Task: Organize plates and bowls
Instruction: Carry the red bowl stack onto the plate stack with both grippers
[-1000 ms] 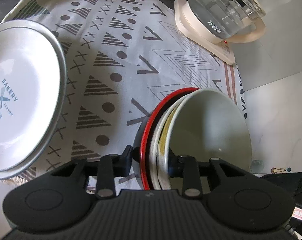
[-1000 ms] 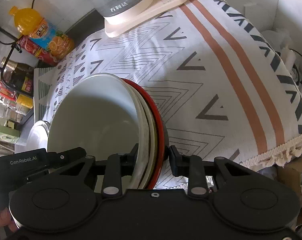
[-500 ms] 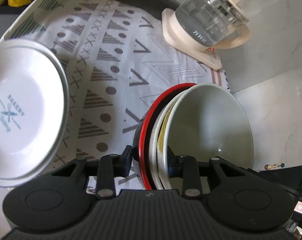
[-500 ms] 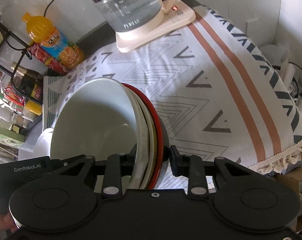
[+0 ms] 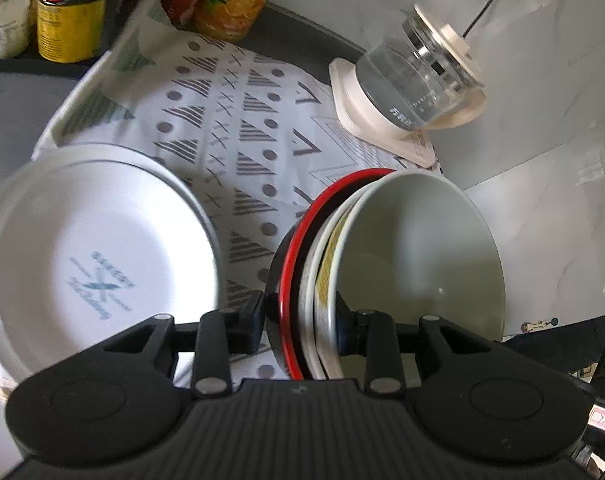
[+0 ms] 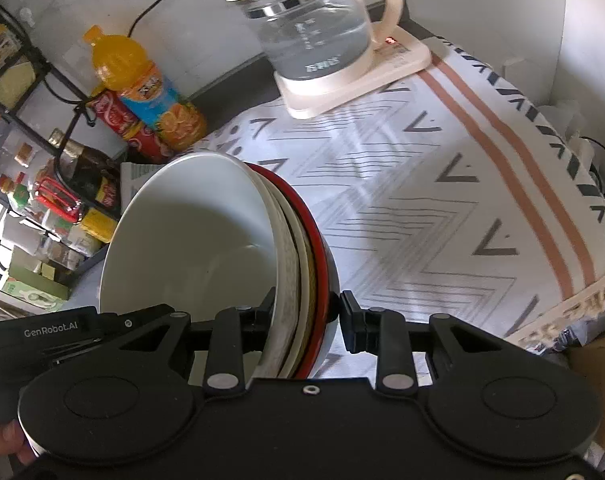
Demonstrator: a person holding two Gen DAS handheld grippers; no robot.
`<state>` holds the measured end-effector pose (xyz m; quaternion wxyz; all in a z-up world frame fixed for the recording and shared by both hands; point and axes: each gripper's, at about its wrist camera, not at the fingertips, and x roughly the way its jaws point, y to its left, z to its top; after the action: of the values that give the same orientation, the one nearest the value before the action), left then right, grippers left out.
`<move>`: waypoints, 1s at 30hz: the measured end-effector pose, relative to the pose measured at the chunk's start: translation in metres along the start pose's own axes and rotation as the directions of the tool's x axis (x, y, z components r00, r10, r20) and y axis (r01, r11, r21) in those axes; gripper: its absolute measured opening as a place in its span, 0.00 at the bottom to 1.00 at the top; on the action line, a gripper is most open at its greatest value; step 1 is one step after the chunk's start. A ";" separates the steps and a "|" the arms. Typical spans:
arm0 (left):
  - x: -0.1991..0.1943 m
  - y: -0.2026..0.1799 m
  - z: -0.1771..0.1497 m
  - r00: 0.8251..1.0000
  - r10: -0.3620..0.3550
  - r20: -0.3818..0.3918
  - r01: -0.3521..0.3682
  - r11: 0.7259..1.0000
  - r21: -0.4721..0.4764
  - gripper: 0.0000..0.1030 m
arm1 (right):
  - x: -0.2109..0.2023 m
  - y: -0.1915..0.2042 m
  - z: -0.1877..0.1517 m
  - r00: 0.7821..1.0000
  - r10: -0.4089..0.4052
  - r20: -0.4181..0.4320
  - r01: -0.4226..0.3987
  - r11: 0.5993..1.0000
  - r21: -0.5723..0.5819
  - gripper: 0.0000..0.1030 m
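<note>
A stack of nested bowls [image 5: 418, 272], white inside with a red-rimmed black one outermost, hangs above the patterned tablecloth [image 5: 238, 136]. My left gripper [image 5: 302, 320] is shut on one side of the stack's rims. Across from it, my right gripper [image 6: 306, 316] is shut on the opposite rims of the same bowl stack [image 6: 198, 240]. The left gripper's black body [image 6: 54, 332] shows at the lower left of the right wrist view. On the cloth to the left lies a stack of white plates [image 5: 98, 264] with blue "Bakery" print.
A glass electric kettle [image 6: 318, 40] on its cream base [image 5: 378, 124] stands at the cloth's far end, cord running up the wall. An orange drink bottle [image 6: 150, 96], cans and jars crowd a wire rack [image 6: 30, 92] at the back left. The cloth's fringed edge [image 6: 574, 304] hangs at the right.
Both grippers have risen with the bowl stack; the table, plates and kettle now look farther away. The plates have drifted toward the middle of the left wrist view. Both grips are unchanged.
</note>
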<state>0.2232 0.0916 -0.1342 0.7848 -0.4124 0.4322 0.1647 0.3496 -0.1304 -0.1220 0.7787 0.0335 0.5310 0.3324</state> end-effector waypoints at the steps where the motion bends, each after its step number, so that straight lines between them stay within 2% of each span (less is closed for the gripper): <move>1: -0.004 0.005 0.002 1.000 0.001 0.002 -0.001 1.000 0.000 0.30 | 0.001 0.005 -0.002 1.000 0.002 0.000 -0.002 1.000 -0.001 0.29; 16: -0.053 0.083 0.018 0.999 0.020 0.030 -0.018 0.999 -0.047 0.30 | 0.020 0.091 -0.019 0.999 0.026 -0.022 -0.027 0.998 -0.051 0.29; 30: -0.070 0.138 0.030 0.999 0.043 0.002 -0.043 0.997 -0.061 0.30 | 0.049 0.140 -0.044 0.997 0.021 -0.068 -0.025 0.998 -0.053 0.29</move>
<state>0.1146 0.2054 -0.1386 0.7689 -0.4266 0.4344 0.1953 0.2547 -0.0078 -0.1238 0.7570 0.0073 0.5475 0.3566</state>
